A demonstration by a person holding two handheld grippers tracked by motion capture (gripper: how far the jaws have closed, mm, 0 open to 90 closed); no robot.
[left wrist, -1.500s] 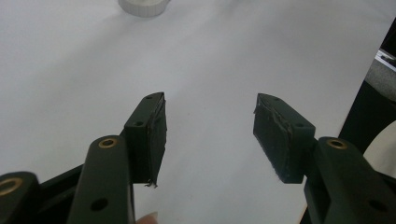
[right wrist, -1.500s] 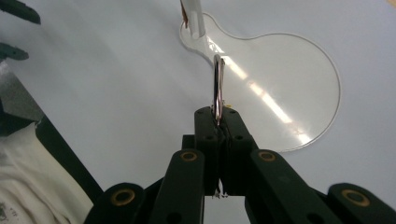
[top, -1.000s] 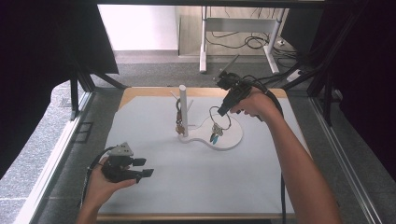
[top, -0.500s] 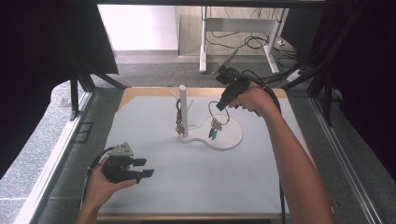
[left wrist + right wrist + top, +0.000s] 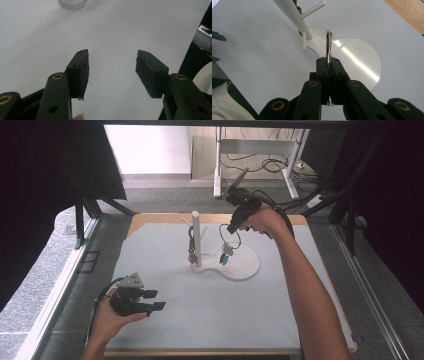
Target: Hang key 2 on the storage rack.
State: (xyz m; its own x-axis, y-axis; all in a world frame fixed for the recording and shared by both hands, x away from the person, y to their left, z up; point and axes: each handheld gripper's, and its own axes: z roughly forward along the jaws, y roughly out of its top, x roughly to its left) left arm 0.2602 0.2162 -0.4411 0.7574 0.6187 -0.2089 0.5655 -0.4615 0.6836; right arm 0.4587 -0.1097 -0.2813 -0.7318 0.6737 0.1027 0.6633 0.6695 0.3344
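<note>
Right gripper view: right gripper (image 5: 328, 65) clamped on key ring (image 5: 328, 46); next, judge, thread it onto stand's peg (image 5: 313, 9); left gripper (image 5: 111, 71) open, idle.

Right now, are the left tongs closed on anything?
No: in the left gripper view the left tongs stand wide apart with only the bare white table mat between them.

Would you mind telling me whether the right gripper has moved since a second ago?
Yes. The right gripper, shut on the key ring, has shifted left toward the white post, judged against the stand's base.
</note>
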